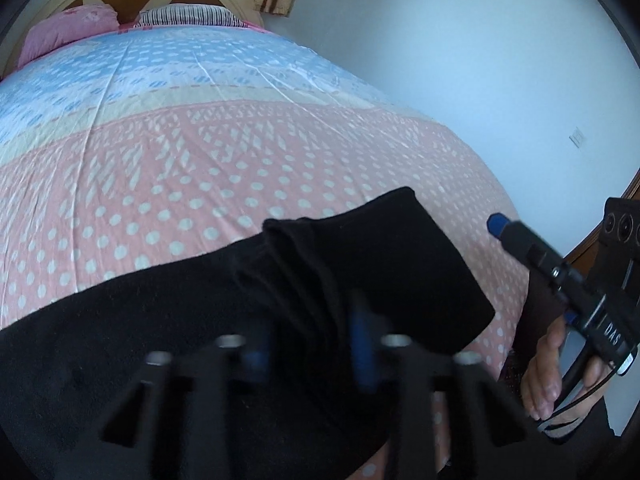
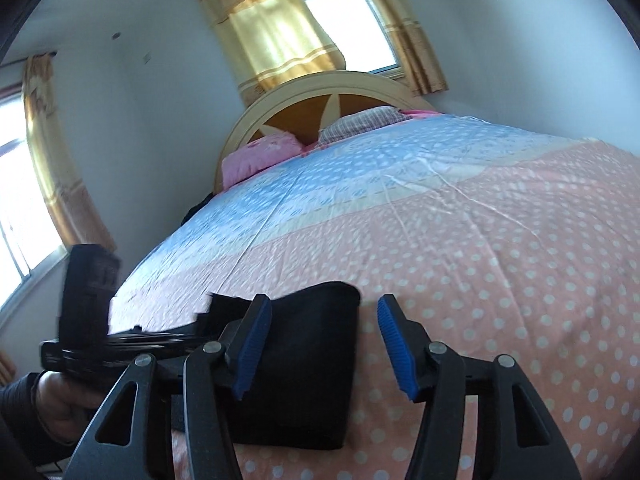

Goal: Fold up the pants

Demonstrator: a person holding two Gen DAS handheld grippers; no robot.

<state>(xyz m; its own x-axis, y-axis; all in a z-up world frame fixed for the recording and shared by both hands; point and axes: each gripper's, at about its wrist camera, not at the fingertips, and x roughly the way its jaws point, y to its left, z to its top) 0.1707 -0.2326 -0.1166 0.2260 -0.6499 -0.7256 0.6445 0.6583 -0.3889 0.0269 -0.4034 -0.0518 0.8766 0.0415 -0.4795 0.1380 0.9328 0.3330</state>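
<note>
Left wrist view: black pants (image 1: 280,300), soft matte fabric, lie on the polka-dot bedspread (image 1: 200,168) near its foot edge, a fold bunched between the blurred blue pads of the left gripper (image 1: 312,348), jaws narrow on the cloth. The right gripper (image 1: 496,224) shows only side-on here; its spread cannot be told. Right wrist view: right gripper (image 2: 320,344) wide apart, holding nothing, above the folded rectangular end of the pants (image 2: 304,360).

Soft daylight entered through the windows (image 2: 348,24) at twelve and nine o'clock, glaring white behind yellow curtains (image 2: 276,36). Fisheye curvature bent the edges into black corners. The left gripper (image 1: 312,352) was blurred; the pants (image 1: 160,340) showed no detail.
</note>
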